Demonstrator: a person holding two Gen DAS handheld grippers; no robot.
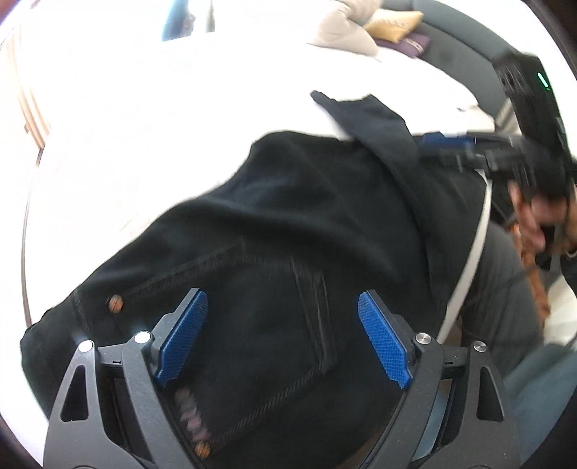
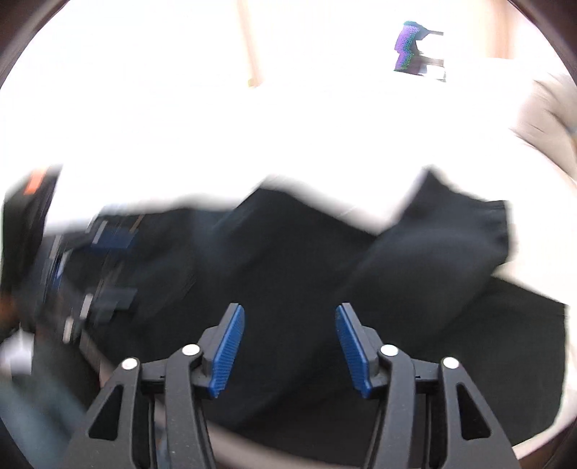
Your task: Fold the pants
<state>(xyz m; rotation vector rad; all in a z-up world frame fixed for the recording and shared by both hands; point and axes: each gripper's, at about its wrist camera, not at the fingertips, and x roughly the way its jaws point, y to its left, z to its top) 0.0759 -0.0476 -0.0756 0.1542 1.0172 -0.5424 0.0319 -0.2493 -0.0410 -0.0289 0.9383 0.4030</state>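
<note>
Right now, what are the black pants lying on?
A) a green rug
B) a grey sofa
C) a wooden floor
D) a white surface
D: the pants are spread over a bright white surface, which shows around their edges in both wrist views.

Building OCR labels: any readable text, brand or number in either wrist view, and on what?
None readable.
Yellow cushion: faint marks, too blurred.
Purple cushion: faint marks, too blurred.
Black pants: rivets and stitching only, no label.
</note>
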